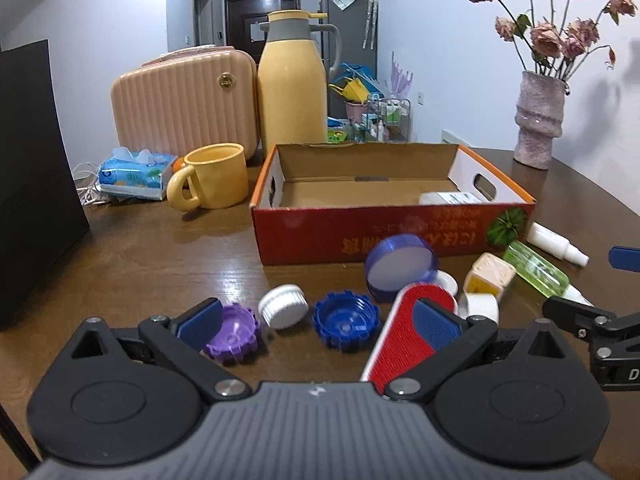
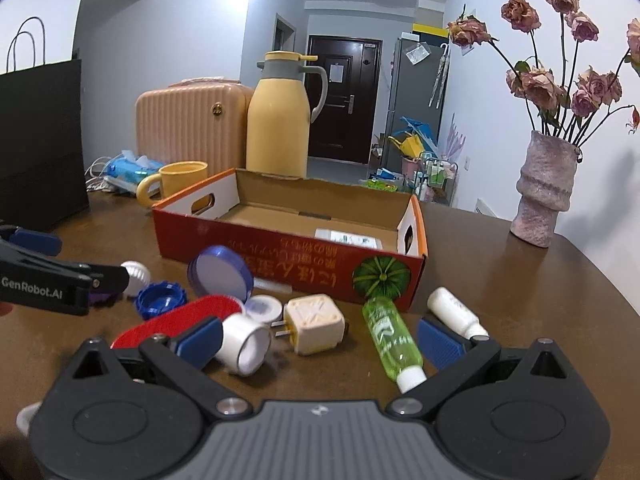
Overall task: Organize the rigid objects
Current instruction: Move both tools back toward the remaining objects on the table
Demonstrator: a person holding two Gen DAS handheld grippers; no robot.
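Brown table (image 1: 152,256) w/ box (image 1: 360,236), caps (image 1: 346,320)

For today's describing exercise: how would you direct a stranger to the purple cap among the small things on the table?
Find the red cardboard box on the brown table. In front of it lies a row of caps: purple cap, white ribbed cap, blue cap. It is the leftmost, by the open left gripper, and the only purple one.

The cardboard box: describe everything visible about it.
The cardboard box is a shallow, open-topped tray of corrugated card, plain brown inside, red outside with yellow upside-down print and a green melon picture on its near wall. Its white end walls have orange edges and oval hand-holes. It sits flat on the brown table, in front of the yellow flask. Inside, near one end, lies a flat white labelled item; the rest of the floor is bare. The blue round lid stands tilted just in front.
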